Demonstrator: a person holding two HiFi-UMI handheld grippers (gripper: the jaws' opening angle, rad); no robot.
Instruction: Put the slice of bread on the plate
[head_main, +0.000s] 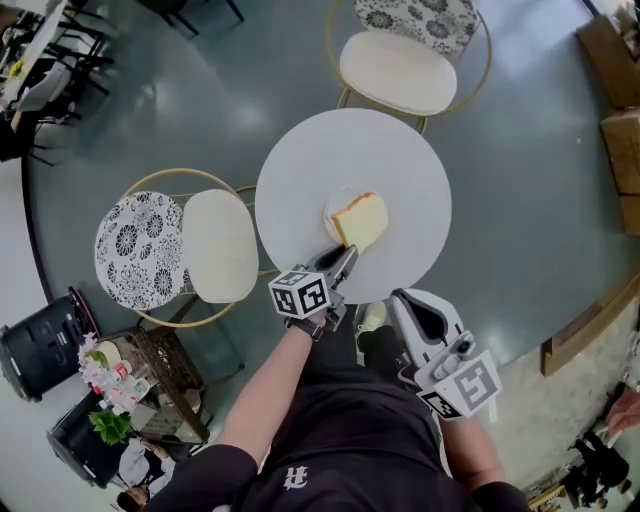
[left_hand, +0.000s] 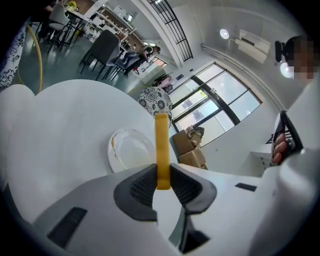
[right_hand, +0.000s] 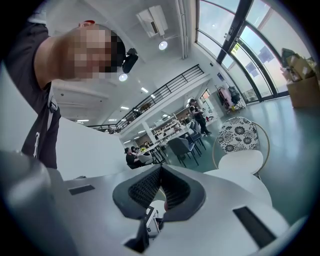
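The left gripper (head_main: 343, 258) jaws pinch the bread (head_main: 362, 220) by its edge, ready to lower onto the mid-frame plate (head_main: 331, 207); the right gripper (head_main: 402, 300) jaws rest closed, empty.

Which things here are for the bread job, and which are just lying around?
For the job:
- slice of bread
- plate
- left gripper, holding the bread

Just around:
- two chairs
- cardboard boxes
- right gripper, shut and empty
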